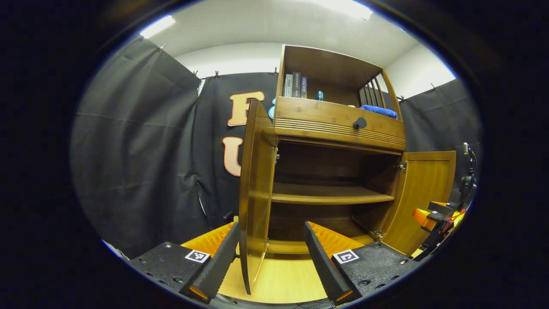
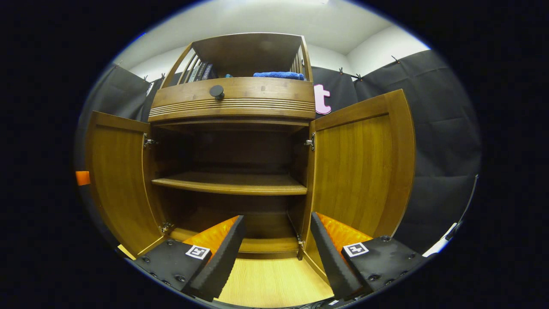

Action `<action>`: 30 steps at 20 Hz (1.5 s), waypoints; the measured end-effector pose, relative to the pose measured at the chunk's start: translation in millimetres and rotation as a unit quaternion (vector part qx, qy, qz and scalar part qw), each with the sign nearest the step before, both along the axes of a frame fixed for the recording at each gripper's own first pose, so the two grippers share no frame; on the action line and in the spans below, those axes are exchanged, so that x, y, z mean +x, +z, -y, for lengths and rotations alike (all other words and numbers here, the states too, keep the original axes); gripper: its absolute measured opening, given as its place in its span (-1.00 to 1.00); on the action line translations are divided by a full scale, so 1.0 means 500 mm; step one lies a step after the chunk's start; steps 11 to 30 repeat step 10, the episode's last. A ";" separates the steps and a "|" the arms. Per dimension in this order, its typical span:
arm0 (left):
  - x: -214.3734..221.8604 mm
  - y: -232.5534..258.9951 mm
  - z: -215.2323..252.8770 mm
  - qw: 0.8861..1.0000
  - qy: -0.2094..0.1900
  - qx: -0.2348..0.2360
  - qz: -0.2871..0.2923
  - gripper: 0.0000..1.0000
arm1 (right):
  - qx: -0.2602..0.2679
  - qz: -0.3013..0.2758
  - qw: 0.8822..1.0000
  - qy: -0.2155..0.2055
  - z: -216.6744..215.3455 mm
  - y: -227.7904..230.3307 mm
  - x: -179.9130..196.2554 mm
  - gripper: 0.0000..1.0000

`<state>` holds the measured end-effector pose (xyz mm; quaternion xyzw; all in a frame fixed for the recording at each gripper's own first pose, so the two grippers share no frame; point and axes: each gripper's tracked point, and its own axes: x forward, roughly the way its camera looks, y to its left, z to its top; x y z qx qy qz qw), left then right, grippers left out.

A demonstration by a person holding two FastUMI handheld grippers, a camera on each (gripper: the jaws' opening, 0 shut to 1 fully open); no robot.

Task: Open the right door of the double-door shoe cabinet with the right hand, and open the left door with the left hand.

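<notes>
The wooden shoe cabinet (image 1: 339, 124) stands with both doors swung out. In the left gripper view the left door (image 1: 254, 189) is seen almost edge-on. Its free edge stands between the fingers of my open left gripper (image 1: 270, 257), close to the left finger (image 1: 216, 262), with a wide gap to the other one. The right door (image 1: 426, 197) hangs open farther right. In the right gripper view the left door (image 2: 116, 180) and right door (image 2: 360, 167) flank the bare inner shelf (image 2: 231, 183). My right gripper (image 2: 276, 253) is open before the cabinet's bottom, holding nothing.
A drawer front with a black knob (image 2: 216, 91) sits above the doors. Books (image 1: 296, 85) and a blue towel (image 1: 379, 111) lie on the top shelf. The other gripper (image 1: 441, 214) shows beside the right door. Black cloth walls surround the cabinet; light wooden floor (image 2: 270, 283) lies below.
</notes>
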<state>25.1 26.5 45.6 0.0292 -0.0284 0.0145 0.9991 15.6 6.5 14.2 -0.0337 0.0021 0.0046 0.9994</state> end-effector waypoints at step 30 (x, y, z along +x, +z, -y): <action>0.009 -0.006 0.013 1.000 -0.016 0.000 -0.006 0.70 | 0.000 0.001 1.000 -0.005 0.012 0.000 0.005 0.87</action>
